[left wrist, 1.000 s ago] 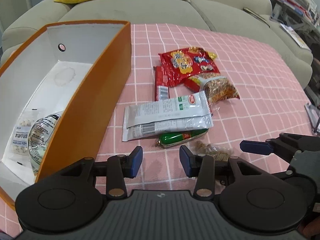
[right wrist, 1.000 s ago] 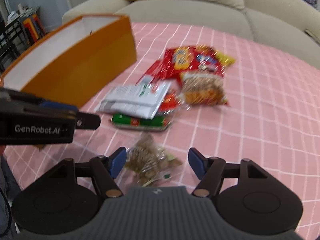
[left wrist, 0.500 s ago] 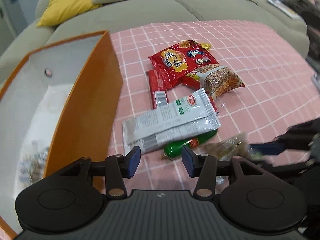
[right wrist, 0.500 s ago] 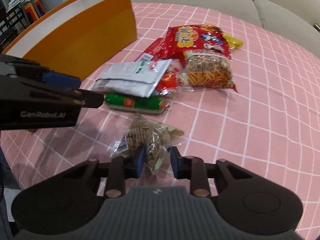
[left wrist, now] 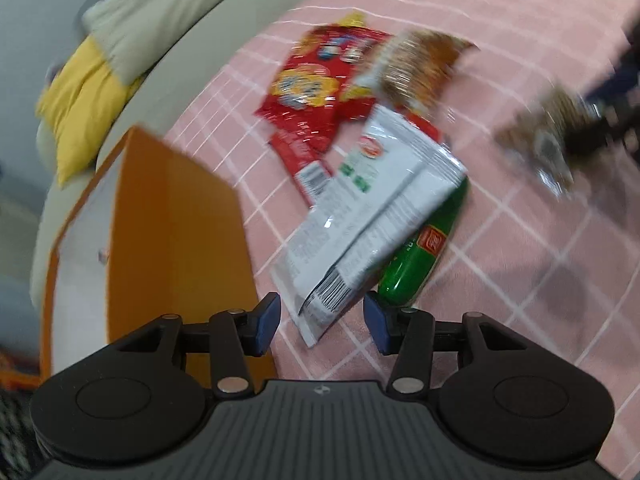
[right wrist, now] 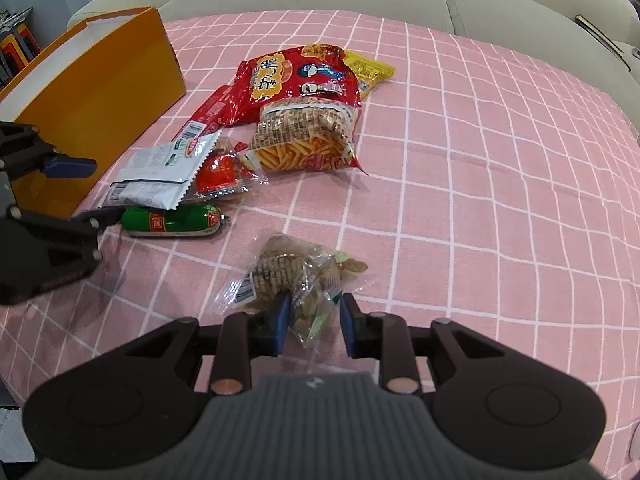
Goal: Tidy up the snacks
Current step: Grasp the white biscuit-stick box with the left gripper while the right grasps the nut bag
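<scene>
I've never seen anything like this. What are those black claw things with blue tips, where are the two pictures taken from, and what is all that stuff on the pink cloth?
There is no robot here: a person holds a two-finger gripper in each hand, and a wide-angle camera on each looks out along its fingers.

The blurred picture comes from the left gripper. Its jaws stand open around the corner of a white snack packet, without pressing on it.

The sharp picture comes from the right gripper, which has pinched a clear bag of crackers.

On the pink checked cloth also lie a green sausage, a red snack bag and a bag of crunchy sticks. The orange box beside them is probably where the snacks go.
</scene>
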The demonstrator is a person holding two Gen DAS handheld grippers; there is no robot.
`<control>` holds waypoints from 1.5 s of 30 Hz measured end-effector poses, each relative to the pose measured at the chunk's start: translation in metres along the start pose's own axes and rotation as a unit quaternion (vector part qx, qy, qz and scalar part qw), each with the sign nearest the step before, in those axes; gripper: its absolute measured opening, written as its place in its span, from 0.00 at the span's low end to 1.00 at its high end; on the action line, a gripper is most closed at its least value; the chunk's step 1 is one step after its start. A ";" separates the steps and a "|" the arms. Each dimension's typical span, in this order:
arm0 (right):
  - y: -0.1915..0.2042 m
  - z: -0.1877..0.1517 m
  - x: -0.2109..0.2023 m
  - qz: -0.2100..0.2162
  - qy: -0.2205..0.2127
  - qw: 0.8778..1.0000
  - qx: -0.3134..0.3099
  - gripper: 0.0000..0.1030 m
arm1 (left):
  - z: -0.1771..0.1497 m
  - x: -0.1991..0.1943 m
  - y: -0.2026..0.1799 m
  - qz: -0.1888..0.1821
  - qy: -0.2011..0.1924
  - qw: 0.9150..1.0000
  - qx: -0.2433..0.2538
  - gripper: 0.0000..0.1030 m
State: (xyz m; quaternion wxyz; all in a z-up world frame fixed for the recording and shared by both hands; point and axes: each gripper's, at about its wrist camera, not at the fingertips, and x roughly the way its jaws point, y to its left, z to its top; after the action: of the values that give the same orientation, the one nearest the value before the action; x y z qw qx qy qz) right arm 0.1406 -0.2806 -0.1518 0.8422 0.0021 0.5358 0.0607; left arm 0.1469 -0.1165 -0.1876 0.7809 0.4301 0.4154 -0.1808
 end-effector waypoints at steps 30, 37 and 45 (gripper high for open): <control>0.039 0.001 -0.004 0.023 -0.041 0.970 -0.238 0.68 | 0.033 0.002 0.020 -0.015 -0.039 0.998 -0.046 0.13; 0.046 -0.009 0.000 0.012 -0.027 0.960 -0.277 0.75 | 0.023 -0.031 0.058 -0.094 -0.023 0.975 -0.200 0.10; 0.047 -0.020 0.006 -0.026 -0.034 0.958 -0.285 0.59 | 0.003 -0.047 0.065 -0.126 -0.013 0.958 -0.258 0.09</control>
State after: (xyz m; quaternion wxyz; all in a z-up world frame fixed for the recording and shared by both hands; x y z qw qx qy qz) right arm 0.1203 -0.2342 -0.1626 0.8269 -0.2497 0.4671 0.1890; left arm 0.1623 -0.0853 -0.1147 0.8415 0.1557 0.4888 -0.1695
